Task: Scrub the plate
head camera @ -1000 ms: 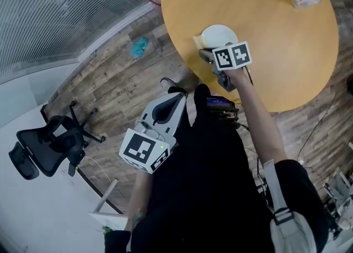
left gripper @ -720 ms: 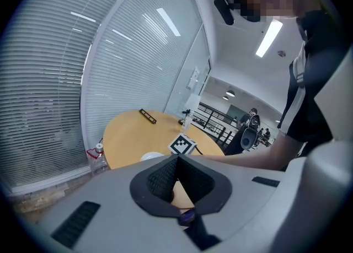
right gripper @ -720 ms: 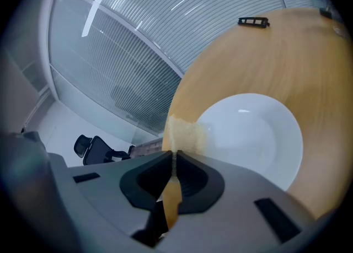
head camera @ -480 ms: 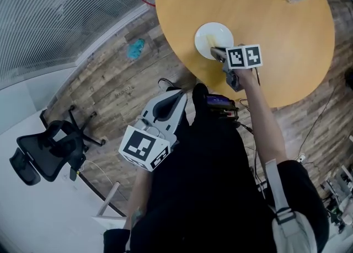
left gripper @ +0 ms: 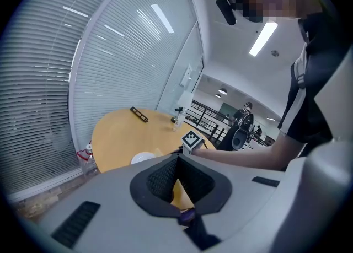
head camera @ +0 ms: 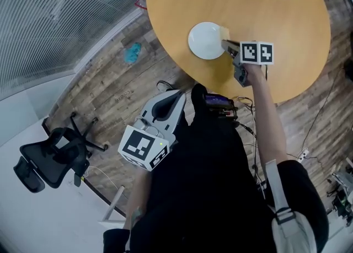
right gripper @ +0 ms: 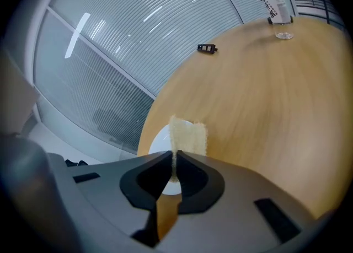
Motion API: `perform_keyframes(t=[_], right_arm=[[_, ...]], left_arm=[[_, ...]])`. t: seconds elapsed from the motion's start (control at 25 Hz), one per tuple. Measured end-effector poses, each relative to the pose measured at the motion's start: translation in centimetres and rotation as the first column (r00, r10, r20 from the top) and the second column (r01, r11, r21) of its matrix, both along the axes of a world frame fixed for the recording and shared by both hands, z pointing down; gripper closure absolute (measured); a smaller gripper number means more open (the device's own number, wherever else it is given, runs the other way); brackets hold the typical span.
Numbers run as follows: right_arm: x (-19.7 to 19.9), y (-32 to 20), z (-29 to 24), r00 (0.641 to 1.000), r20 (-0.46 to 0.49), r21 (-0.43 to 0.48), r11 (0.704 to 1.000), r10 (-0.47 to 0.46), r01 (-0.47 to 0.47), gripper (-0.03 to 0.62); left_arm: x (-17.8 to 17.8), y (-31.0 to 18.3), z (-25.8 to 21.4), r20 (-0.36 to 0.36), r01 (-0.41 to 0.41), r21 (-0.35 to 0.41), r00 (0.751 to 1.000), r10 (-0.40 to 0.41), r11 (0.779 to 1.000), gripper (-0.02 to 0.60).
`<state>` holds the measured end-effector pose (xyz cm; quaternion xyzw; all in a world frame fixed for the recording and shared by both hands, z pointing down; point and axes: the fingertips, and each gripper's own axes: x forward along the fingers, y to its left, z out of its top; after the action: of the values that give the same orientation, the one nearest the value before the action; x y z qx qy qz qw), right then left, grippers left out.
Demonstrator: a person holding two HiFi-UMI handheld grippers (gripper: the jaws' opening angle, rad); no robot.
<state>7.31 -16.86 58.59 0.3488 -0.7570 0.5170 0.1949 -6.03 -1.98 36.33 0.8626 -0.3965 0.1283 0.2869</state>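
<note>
White round ceramic plate (head camera: 205, 40) lies near the round wooden table's (head camera: 287, 53) 7 o'clock edge. Right gripper (right gripper: 175, 157), clamped on a pale yellow sponge pad (right gripper: 187, 133), hovers at its 3 o'clock rim, apparently poised to scrub; left gripper (left gripper: 177, 158) hangs closed, empty, off the table.

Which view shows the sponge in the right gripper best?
The right gripper view: the sponge stands large between the right gripper's shut jaws, in front of the plate. The head view shows only a small pale edge beside the plate. The left gripper view shows it too small to tell.
</note>
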Motion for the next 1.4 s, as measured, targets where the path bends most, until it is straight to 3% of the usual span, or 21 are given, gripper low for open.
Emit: perform_keyframes(t=[0.24, 0.48, 0.76, 1.0, 1.4], right_arm=[[-2.5, 2.3, 0.7, 0.996, -0.016, -0.035, 0.996, -0.084, 0.083, 0.563], [-6.5, 6.2, 0.8, 0.978, 0.070, -0.100, 0.974, -0.196, 0.202, 0.563], [-10.7, 7.9, 0.6, 0.955, 0.108, -0.097, 0.953, -0.277, 0.288, 0.563], [-10.1, 7.9, 0.4, 0.958, 0.104, -0.094, 0.956, -0.268, 0.278, 0.563], [-5.2, 5.7, 0.2, 0.982, 0.153, -0.118, 0.984, -0.112, 0.130, 0.563]], left_arm=[[-0.1, -0.1, -0.3, 0.004, 0.004, 0.004, 1.000, -0.004, 1.000, 0.571], [-0.6, 0.0, -0.1, 0.003, 0.022, 0.006, 1.000, -0.022, 1.000, 0.571], [-1.2, 0.3, -0.2, 0.005, 0.043, 0.004, 0.999, -0.043, 0.999, 0.571], [-1.5, 0.8, -0.6, 0.005, 0.055, 0.005, 0.998, -0.055, 0.998, 0.571], [-0.9, 1.1, -0.2, -0.004, 0.037, 0.008, 0.999, -0.037, 0.999, 0.571]])
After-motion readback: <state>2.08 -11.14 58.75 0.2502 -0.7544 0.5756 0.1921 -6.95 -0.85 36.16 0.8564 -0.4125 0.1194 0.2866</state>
